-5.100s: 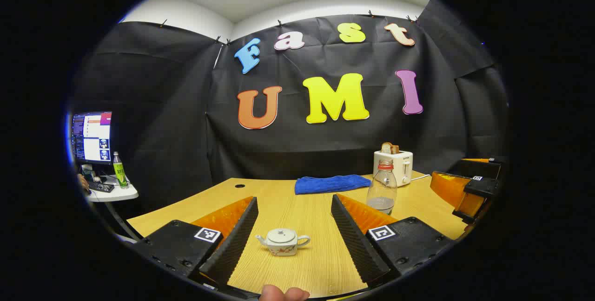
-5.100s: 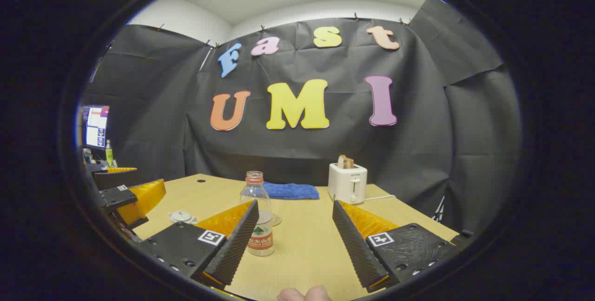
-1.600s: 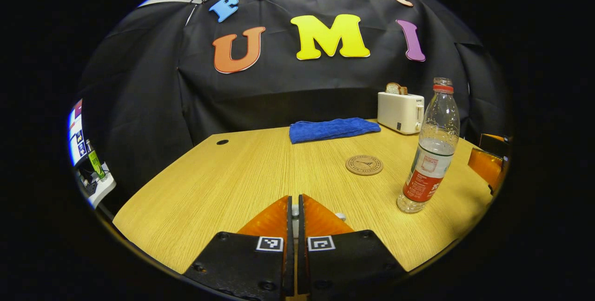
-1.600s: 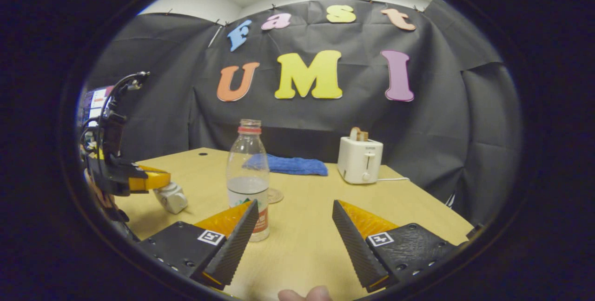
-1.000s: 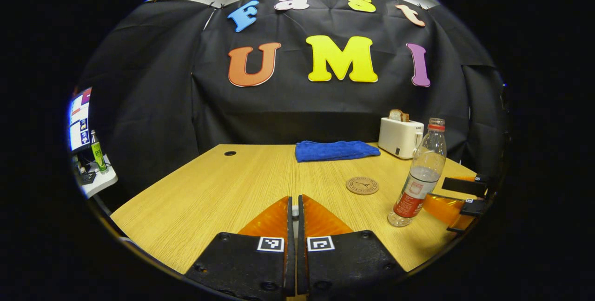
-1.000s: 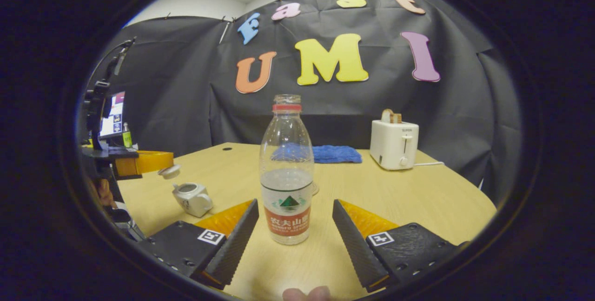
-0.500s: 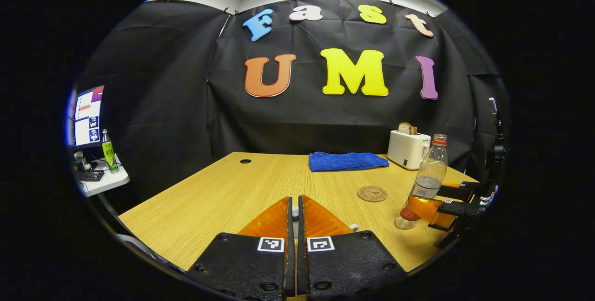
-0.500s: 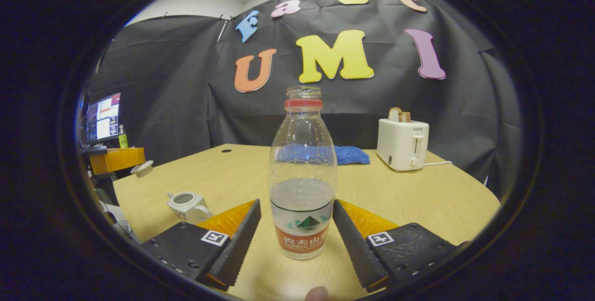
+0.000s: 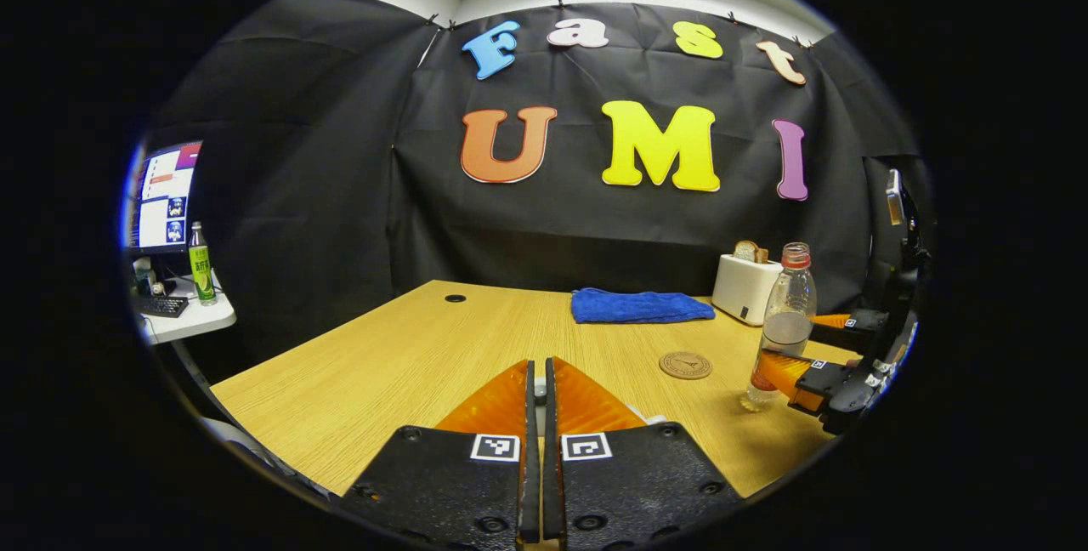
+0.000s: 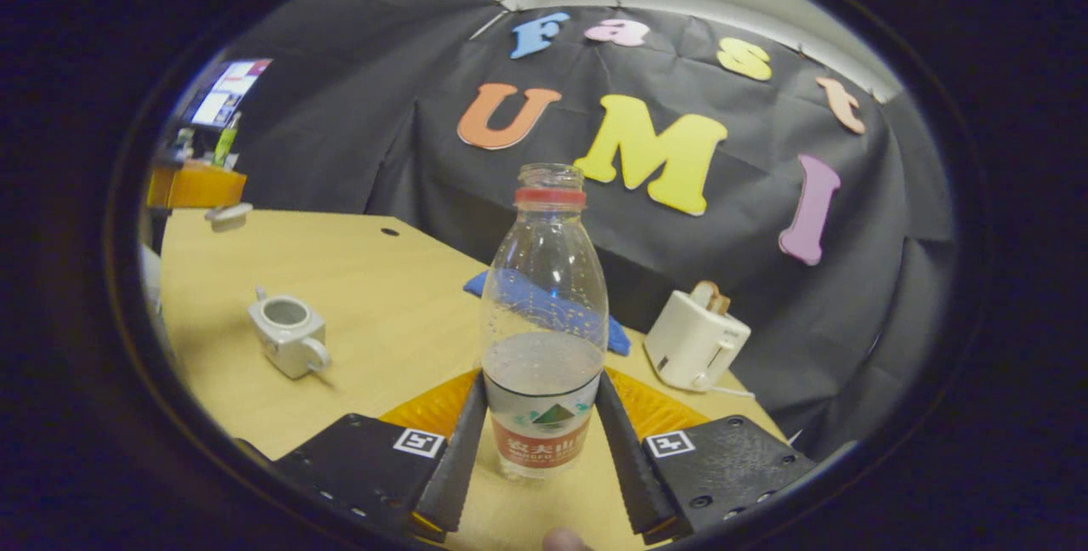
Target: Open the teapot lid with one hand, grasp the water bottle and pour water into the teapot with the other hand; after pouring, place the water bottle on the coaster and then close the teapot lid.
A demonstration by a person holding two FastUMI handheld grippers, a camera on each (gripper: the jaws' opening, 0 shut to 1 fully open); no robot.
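Note:
The clear water bottle point(image 10: 544, 347), uncapped and about a third full, stands between my right gripper's point(image 10: 541, 389) fingers, and both press on its labelled part. In the left gripper view the same bottle point(image 9: 784, 321) is at the table's right edge with the right gripper point(image 9: 807, 355) around it. The white teapot point(image 10: 287, 334) sits open on the table to the left. My left gripper point(image 9: 536, 368) is shut; in the right gripper view it point(image 10: 195, 185) hangs above the table's far left with the teapot lid point(image 10: 228, 213) in its fingers. The round coaster point(image 9: 685, 365) lies just left of the bottle.
A blue towel point(image 9: 642, 306) and a white toaster point(image 9: 744, 287) with bread stand at the back of the wooden table point(image 9: 408, 355). A side desk with a monitor point(image 9: 161, 198) and a green bottle point(image 9: 201, 264) is off to the left.
My right gripper's fingers have come together on the bottle, and its view has tilted. The left gripper keeps the lid and has drifted left, away from the teapot.

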